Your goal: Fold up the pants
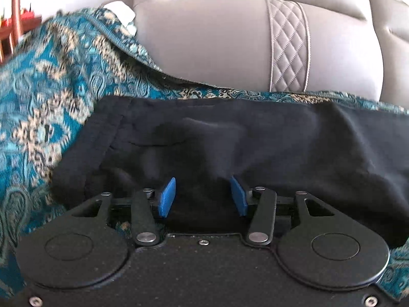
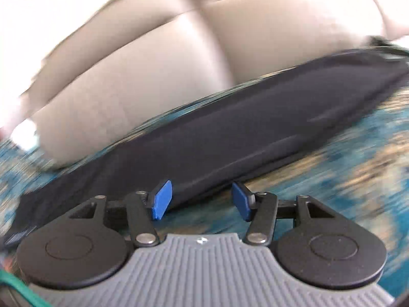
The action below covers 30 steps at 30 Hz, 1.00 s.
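- I take the black pants (image 1: 230, 138) as my landmark: they lie in a long dark band across a teal and gold patterned cover (image 1: 51, 107).
- Behind the pants, on their far side, rises a beige upholstered backrest (image 1: 204, 46) with a quilted strip (image 1: 290, 48) running down it.
- My left gripper (image 1: 203, 195) sits low over the near edge of the pants, its blue pads (image 1: 167, 197) spread apart with dark cloth under and between them. The pads do not press on the cloth, so I read this gripper as released.
- Off the left end of the pants, beyond the cover, I see part of a reddish wooden piece (image 1: 15, 20).
- In the right wrist view the pants (image 2: 230, 133) run slantwise, blurred, from lower left to upper right across the cover (image 2: 345, 166).
- My right gripper (image 2: 202, 199) hangs at the near hem of the pants. Its left pad (image 2: 162, 199) overlaps the pants' edge, the other is over the cover. Its jaws stand apart, grasping nothing.
- A green cord (image 2: 20, 291) shows at the lower left corner of that view.
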Motion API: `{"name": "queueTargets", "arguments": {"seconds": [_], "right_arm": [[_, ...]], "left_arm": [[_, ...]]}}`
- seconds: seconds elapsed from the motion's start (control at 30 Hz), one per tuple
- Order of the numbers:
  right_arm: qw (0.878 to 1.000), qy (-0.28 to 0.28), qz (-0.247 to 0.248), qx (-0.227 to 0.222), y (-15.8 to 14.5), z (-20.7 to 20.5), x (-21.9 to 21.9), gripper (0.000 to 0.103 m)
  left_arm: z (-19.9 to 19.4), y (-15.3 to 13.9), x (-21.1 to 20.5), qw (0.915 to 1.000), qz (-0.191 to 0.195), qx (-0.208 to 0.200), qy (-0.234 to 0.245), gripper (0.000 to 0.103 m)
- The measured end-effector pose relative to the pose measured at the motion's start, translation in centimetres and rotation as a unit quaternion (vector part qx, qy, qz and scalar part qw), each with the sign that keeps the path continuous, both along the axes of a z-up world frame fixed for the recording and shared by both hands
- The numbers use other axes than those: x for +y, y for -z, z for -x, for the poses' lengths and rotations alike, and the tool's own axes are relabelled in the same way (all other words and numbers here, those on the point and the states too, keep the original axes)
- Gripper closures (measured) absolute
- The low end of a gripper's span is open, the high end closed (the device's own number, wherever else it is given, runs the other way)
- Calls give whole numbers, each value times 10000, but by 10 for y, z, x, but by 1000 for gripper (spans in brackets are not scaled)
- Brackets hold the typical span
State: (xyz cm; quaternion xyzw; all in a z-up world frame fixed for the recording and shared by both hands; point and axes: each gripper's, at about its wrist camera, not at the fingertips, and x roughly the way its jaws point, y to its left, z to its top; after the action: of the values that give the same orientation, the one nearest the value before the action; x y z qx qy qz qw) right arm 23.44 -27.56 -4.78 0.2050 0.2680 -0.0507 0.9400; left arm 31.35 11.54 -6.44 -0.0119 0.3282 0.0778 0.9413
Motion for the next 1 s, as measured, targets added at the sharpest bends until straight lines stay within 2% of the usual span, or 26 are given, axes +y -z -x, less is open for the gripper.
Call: {"name": "queueTargets", "arguments": {"seconds": [0.13,0.2,0.3,0.43,0.5,0.53,0.57,0.63,0.73,0.77,0.8,0.9,0.97,1.0], "right_arm": [[9917,1270,155,94,-5,-7,-74,36],[9820,1862,315,93,-12,-9,-106,36],[9716,2322,419,-185,-20,-7,-154,36],[9632,2654,124,-395,-14,-16,-221,36],[9595,2805,58,-248,-7,-26,-241,44],[9603,2785,-39,-136,-3,-30,-251,46],[9616,2738,-170,-37,2,-30,-261,43],[9643,2633,-283,-80,2,-32,-267,45],[9740,2144,-722,-111,3,-39,-274,45],[9745,2117,-731,-131,5,-41,-277,43],[9736,2174,-677,-129,6,-44,-277,47],[9598,2772,-391,-194,8,-44,-277,47],[9605,2779,-33,-164,10,-48,-274,46],[9633,2682,22,-140,9,-53,-274,50]], "left_arm": [[1,0,7,9999,129,-12,-26,50],[3,1,8,9999,140,-45,-23,50],[5,1,6,9999,120,-68,-63,50],[4,1,4,9998,145,-41,-159,50],[3,0,4,9996,178,7,-208,50],[2,-1,4,9996,175,25,-225,50],[1,-1,4,9995,166,42,-248,50],[0,-1,3,9995,151,64,-287,50],[-1,-1,4,9992,182,99,-346,50],[-1,-1,4,9991,185,114,-362,50],[-2,-1,3,9991,180,129,-375,50],[-3,-2,3,9990,148,167,-389,50],[-3,-2,3,9989,140,194,-404,50],[-4,-2,3,9988,141,203,-412,50]]}}
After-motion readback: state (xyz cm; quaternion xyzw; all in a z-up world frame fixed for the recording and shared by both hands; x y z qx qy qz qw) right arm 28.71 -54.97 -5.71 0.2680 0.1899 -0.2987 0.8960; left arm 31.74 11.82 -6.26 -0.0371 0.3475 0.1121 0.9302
